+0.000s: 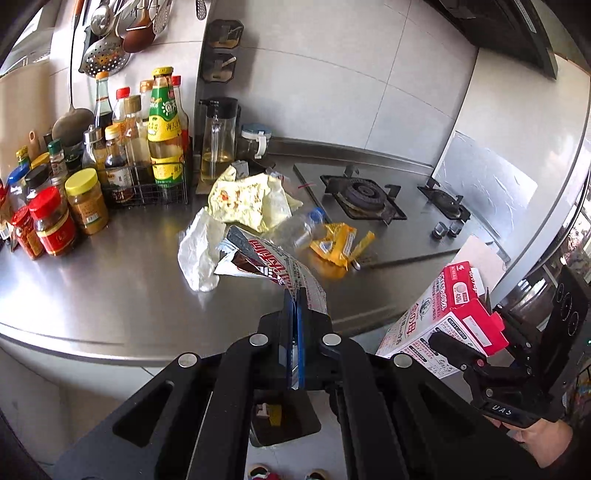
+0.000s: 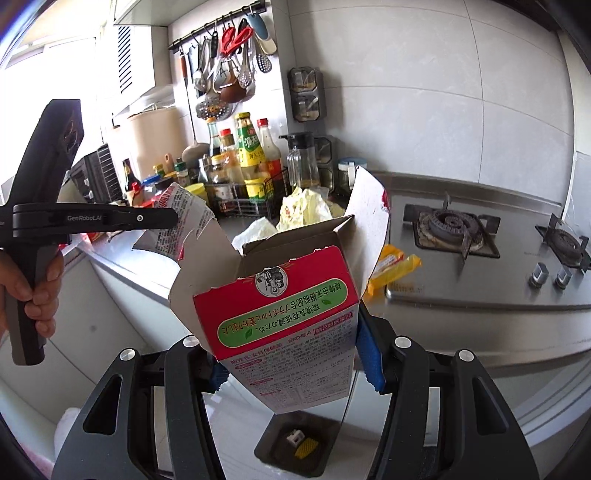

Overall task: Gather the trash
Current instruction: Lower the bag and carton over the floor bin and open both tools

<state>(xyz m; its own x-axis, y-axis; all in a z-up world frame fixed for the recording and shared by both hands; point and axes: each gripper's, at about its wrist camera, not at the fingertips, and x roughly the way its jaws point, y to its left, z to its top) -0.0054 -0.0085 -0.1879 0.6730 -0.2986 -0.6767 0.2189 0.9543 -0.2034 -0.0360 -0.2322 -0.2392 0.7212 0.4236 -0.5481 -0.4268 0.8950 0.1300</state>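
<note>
We see a kitchen with large pale grey wall tiles (image 2: 424,92) behind a stainless steel countertop (image 1: 110,280). A gas hob (image 2: 454,229) with two burners is set into the steel at the right. At the left, bottles and jars (image 1: 110,155) crowd together, some in a wire rack (image 1: 147,188). Ladles and strainers hang from a rail (image 2: 218,26) above them. Bright daylight washes in from the left, probably through a window. White cabinet fronts (image 2: 122,306) run below the counter.
</note>
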